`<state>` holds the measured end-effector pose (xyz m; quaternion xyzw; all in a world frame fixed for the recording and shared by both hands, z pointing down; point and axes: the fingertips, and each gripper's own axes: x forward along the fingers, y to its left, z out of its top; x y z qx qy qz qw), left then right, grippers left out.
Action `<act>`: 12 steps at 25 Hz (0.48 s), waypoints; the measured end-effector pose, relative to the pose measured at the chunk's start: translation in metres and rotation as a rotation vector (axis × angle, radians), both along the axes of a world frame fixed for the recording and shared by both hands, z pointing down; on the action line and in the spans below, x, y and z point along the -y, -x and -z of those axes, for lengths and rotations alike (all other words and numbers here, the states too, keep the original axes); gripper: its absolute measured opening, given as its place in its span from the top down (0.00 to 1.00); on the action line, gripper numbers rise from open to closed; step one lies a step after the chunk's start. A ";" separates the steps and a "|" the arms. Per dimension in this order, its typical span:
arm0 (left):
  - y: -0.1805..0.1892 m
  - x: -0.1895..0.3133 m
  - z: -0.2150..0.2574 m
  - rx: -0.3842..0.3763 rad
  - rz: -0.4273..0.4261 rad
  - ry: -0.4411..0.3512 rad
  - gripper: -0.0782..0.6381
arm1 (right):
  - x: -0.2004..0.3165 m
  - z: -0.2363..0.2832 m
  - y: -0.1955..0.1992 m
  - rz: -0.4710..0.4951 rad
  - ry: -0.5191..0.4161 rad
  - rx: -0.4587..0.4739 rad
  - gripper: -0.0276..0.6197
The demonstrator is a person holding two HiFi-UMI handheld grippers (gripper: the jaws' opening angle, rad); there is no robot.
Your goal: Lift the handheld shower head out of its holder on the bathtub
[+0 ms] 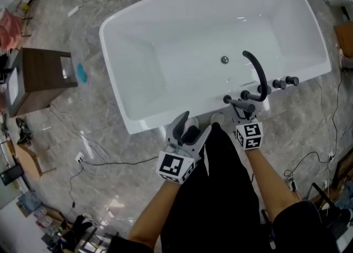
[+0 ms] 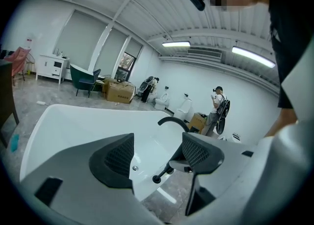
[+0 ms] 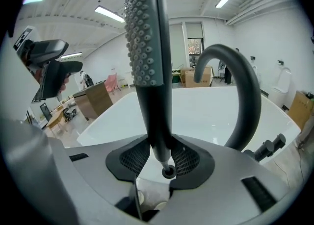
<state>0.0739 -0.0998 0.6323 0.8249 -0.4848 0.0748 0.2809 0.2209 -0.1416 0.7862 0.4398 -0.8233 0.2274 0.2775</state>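
Note:
The dark grey handheld shower head (image 3: 148, 57) stands upright, nozzles facing left, and my right gripper (image 3: 160, 158) is shut on its thin handle. In the head view the right gripper (image 1: 242, 108) holds the shower head (image 1: 237, 102) over the near rim of the white bathtub (image 1: 143, 119), just in front of the curved dark spout (image 1: 257, 70). My left gripper (image 1: 186, 130) hovers open by the rim, to the left, nothing between its pads (image 2: 117, 158). From the left gripper view the shower head's end (image 2: 158, 178) shows beyond the jaws.
Two dark knobs (image 1: 285, 82) sit on the rim right of the spout (image 3: 241, 96). A brown cabinet (image 1: 41, 78) stands on the marble floor at left, with cables (image 1: 94, 161) trailing near the tub. Far across the room stand cardboard boxes (image 2: 120, 91) and a person (image 2: 217, 107).

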 end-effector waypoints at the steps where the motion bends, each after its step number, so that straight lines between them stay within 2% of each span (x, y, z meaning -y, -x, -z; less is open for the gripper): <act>1: 0.000 -0.001 0.003 -0.001 -0.004 -0.001 0.49 | 0.000 0.007 0.000 -0.006 -0.006 0.003 0.76; 12: -0.004 -0.001 0.047 -0.007 -0.073 -0.047 0.49 | 0.001 0.095 -0.007 -0.037 -0.067 0.027 0.76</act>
